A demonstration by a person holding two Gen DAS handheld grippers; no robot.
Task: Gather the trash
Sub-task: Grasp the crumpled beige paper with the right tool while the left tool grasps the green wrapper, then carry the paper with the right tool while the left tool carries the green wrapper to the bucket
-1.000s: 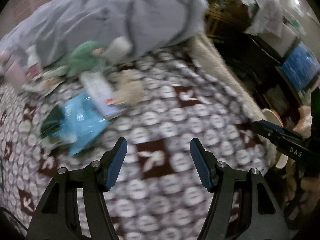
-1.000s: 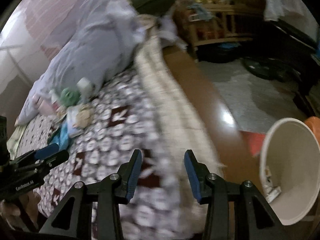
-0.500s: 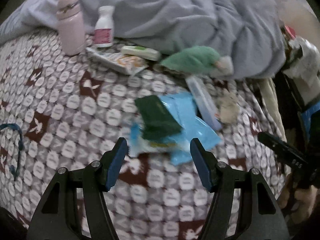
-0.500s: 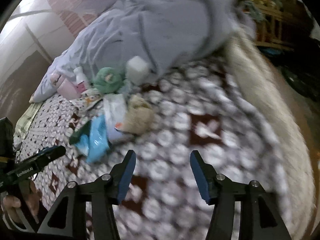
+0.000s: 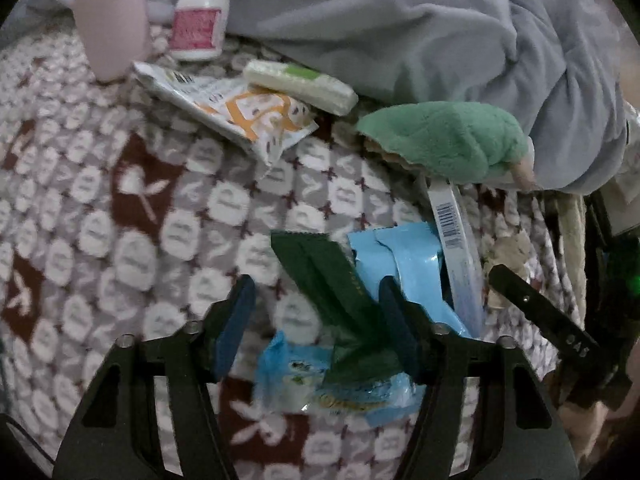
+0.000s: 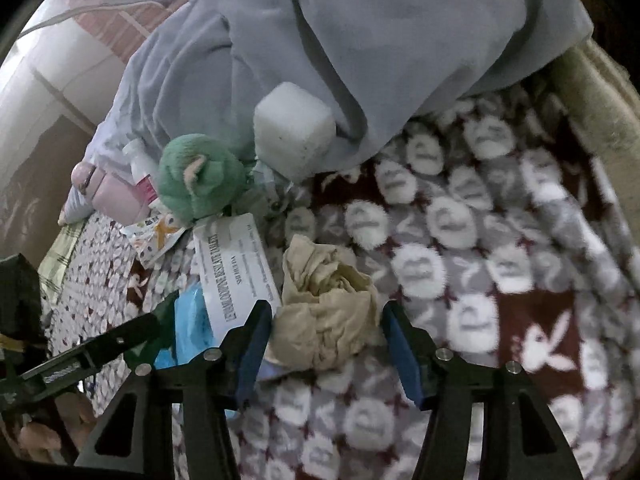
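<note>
Left wrist view: left gripper [image 5: 314,312] gapes wide over the dark green wrapper [image 5: 332,280] on the patterned blanket [image 5: 120,240]; right gripper [image 6: 326,340], equally wide and empty, straddles the crumpled beige paper [image 6: 326,312].

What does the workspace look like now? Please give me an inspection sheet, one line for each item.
Surface: patterned blanket on a bed.
Job's things: dark green wrapper lying on blue wrapper; crumpled beige paper; orange-white wrapper.
Clutter: green plush toy, pink bottle, white bottle, grey duvet.
Grippers: left gripper open over the wrappers; right gripper open around the beige paper.
Cables: nothing seen.
Surroundings: too dark to tell.
</note>
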